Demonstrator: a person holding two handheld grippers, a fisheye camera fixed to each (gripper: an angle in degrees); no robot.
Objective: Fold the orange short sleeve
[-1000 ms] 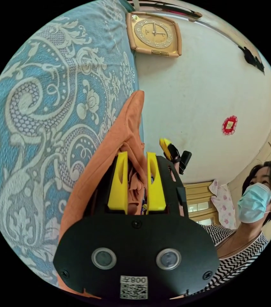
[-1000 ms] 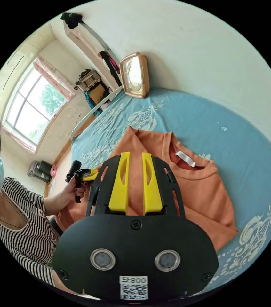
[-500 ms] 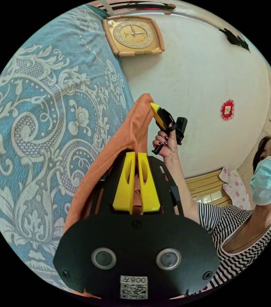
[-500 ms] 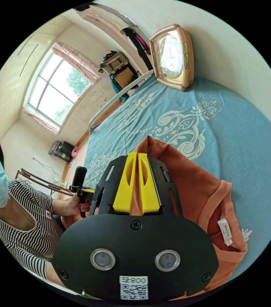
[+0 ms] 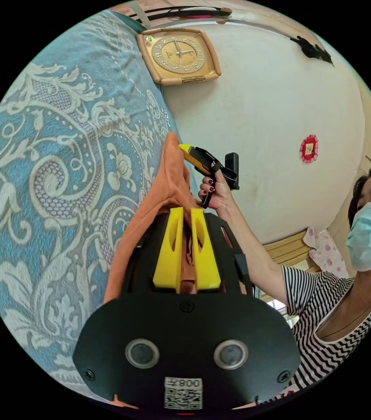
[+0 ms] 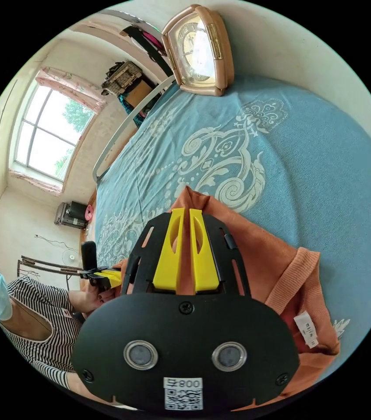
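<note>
Shirt [image 6: 255, 262] between both grippers' jaws

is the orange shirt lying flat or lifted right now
Partly lifted: both grippers, left and right, pinch the orange shirt into a raised ridge; its collar end rests on the bedspread.

Soft, matt orange knit on the short-sleeve top [image 6: 259, 258], ribbed at the collar [image 6: 291, 273], with a white woven label [image 6: 305, 329] at lower right. Smooth yellow plastic jaws and matt black plastic body on the left gripper [image 5: 184, 216] and the right gripper [image 6: 184, 216]. Woven blue bedspread [image 5: 49, 175] with raised cream scrollwork, slightly coarse. Glossy tan frame with a gold-coloured face on the clock [image 5: 177, 55]. Chalky, matt, scuffed wall [image 5: 273, 100].
</note>
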